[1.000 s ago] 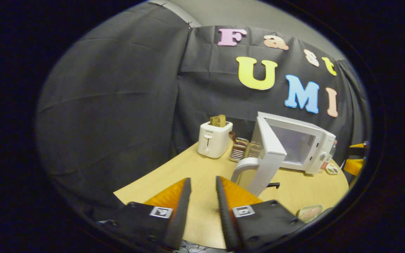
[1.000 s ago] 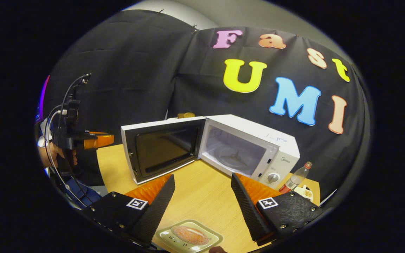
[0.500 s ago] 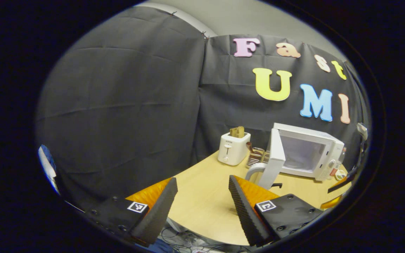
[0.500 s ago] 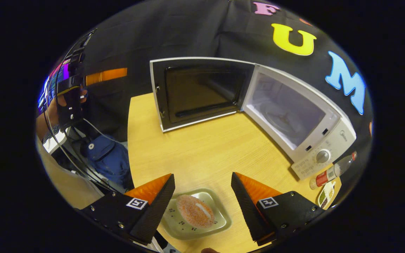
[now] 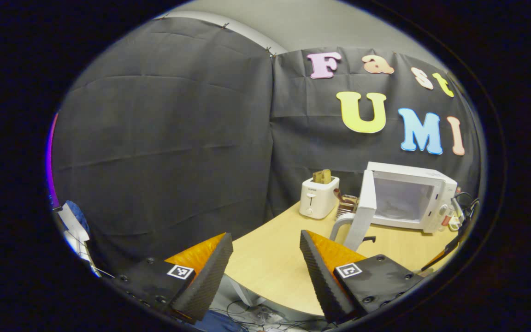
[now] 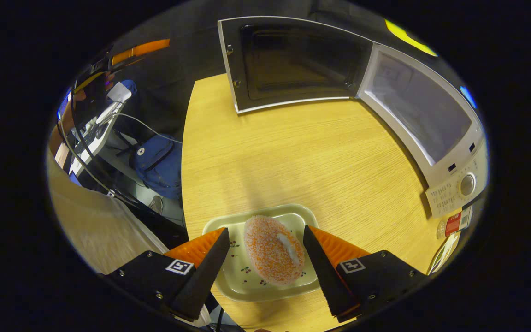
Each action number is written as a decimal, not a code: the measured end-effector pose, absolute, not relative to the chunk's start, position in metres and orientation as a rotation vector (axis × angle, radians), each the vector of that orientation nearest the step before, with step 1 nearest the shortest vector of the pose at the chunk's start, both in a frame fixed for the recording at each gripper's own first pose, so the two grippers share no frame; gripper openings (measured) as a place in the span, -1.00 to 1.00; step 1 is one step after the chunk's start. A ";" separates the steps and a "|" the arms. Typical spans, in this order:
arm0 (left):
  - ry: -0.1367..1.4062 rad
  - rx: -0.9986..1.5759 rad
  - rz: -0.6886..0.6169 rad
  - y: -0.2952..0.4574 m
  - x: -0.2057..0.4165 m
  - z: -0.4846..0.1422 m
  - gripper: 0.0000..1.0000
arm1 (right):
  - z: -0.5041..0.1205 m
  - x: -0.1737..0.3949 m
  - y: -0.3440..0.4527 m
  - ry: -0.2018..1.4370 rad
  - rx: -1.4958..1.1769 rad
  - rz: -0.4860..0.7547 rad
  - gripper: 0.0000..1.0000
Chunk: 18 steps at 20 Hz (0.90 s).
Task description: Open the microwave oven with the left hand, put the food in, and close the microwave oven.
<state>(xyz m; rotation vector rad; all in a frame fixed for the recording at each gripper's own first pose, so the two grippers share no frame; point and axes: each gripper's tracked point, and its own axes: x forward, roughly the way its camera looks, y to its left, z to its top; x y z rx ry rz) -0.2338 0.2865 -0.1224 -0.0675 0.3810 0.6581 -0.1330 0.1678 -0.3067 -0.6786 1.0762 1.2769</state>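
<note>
My right gripper (image 6: pixel 265 258) is spread wide and hangs over the plate (image 6: pixel 251 281), one finger on either side of the orange bun (image 6: pixel 272 249); neither finger presses on it. The plate sits on the table (image 6: pixel 293 152) near its front edge, well apart from the microwave (image 6: pixel 431 124). The microwave door (image 6: pixel 293 64) stands fully open, and the chamber is bare white inside.

My left gripper (image 5: pixel 265 272) is also spread, holding nothing, off the near edge of the table (image 5: pixel 270 258). From there I see the microwave (image 5: pixel 408 196) with its door (image 5: pixel 362 212) swung out, and a toaster (image 5: pixel 318 198) just beside it, against the wall.
</note>
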 end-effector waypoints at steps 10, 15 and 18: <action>0.395 -0.067 0.657 0.283 -0.237 -0.122 0.89 | -0.332 -0.124 0.158 1.112 -0.779 1.240 0.97; 0.390 -0.064 0.639 0.280 -0.236 -0.120 0.89 | -0.320 -0.125 0.164 1.059 -0.793 1.218 0.46; 0.384 -0.067 0.615 0.280 -0.231 -0.119 0.89 | -0.300 -0.108 0.177 0.950 -0.797 1.161 0.46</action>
